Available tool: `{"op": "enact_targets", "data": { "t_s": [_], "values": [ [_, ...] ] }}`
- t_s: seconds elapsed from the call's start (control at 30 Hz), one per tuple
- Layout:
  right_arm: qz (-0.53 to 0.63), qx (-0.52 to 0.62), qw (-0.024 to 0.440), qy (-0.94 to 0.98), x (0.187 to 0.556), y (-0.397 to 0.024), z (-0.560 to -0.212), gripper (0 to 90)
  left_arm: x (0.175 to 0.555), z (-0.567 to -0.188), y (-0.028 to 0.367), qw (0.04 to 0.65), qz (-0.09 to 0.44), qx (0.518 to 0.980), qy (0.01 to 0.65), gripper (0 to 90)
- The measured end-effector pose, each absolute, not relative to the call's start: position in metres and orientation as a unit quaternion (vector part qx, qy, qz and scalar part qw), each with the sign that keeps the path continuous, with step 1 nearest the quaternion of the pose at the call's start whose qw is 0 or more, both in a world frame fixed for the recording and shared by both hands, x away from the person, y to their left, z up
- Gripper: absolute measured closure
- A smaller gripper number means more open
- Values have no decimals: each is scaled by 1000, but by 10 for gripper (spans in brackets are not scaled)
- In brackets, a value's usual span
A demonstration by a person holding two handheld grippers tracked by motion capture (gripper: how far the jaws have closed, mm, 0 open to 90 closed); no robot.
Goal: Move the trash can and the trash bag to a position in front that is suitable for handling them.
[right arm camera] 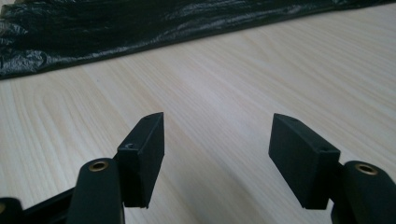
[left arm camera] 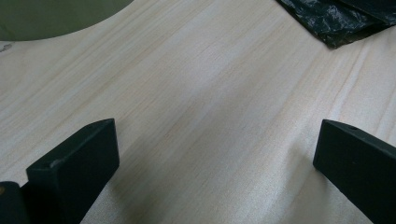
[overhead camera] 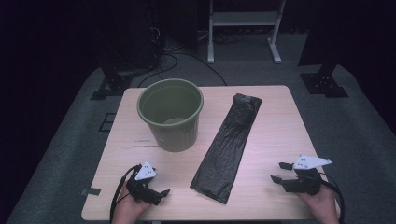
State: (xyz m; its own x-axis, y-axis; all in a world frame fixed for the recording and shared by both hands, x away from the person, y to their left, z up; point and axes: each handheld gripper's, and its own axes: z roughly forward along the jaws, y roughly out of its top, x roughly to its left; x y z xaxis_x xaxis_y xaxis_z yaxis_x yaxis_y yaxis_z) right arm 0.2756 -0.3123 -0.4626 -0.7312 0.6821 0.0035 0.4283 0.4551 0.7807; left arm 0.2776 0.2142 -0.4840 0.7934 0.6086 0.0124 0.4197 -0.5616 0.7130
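A folded black plastic bag (overhead camera: 229, 143) lies flat in a long strip down the middle of the light wooden table (overhead camera: 275, 121). An olive green bucket (overhead camera: 171, 114) stands upright and empty to the bag's left. Near the table's front left, my left gripper (overhead camera: 161, 195) rests low, open, jaws wide over bare wood; the bag's corner (left arm camera: 336, 21) and the bucket's base (left arm camera: 51, 18) show beyond it. At the front right, my right gripper (overhead camera: 278, 172) is open with nothing between its jaws, pointing toward the bag (right arm camera: 140, 25).
The table stands on grey carpet in a dark room. A white metal frame (overhead camera: 245, 28) stands behind it, with black stand bases (overhead camera: 324, 84) and cables on the floor at the back corners. Bare wood lies between each gripper and the bag.
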Motion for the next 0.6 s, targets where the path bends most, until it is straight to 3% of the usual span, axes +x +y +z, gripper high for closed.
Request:
{"op": "enact_targets", "data": {
  "t_s": [0.1, 0.6],
  "values": [
    [385, 328, 169, 846, 278, -298, -461, 356, 278, -484, 214, 364, 130, 874, 295, 0],
    [407, 318, 120, 847, 302, -257, -458, 394, 278, -484, 214, 364, 130, 874, 295, 0]
  ]
}}
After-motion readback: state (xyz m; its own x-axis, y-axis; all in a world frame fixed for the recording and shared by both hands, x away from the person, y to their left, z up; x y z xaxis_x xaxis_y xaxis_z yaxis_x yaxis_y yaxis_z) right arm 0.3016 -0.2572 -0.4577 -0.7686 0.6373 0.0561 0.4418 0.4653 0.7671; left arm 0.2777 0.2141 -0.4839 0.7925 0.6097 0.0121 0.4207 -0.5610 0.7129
